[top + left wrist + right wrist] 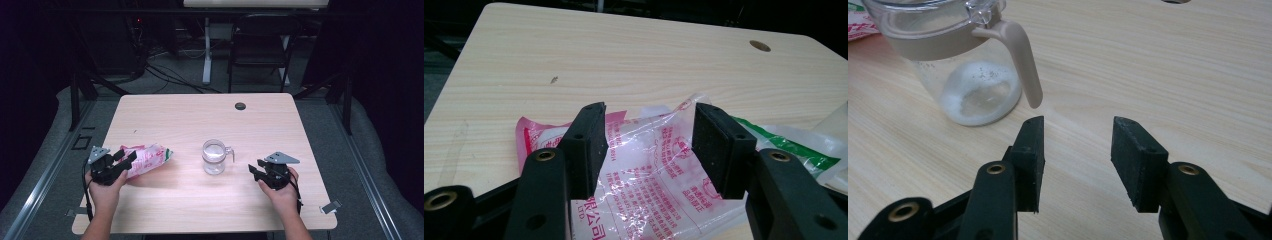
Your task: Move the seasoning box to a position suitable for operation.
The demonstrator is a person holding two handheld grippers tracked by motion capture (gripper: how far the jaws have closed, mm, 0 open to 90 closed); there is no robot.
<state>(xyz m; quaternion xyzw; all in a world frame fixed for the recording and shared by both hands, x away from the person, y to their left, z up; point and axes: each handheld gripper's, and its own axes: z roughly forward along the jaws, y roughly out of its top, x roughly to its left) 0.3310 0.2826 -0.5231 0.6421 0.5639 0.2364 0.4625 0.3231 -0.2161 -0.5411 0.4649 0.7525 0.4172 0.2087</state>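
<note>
A pink-and-white printed plastic bag [148, 158] with a green end lies at the table's left. My left gripper [126, 159] is at its near end. In the left gripper view the bag [649, 165] spreads under and between the jaws of the left gripper [646, 145], which stand apart without pinching it. A clear jar [214, 156] with a beige handle and a little white powder in the bottom stands mid-table. My right gripper [256, 169] is open to the right of the jar. In the right gripper view, that gripper [1077, 137] is just short of the jar's handle [1023, 60], nothing between its jaws.
The wooden table [200, 115] has a round dark cable hole [240, 106] near its far edge. A dark chair [260, 45] and a white desk leg [206, 50] stand behind it. A metal clip [330, 206] sits at the near right corner.
</note>
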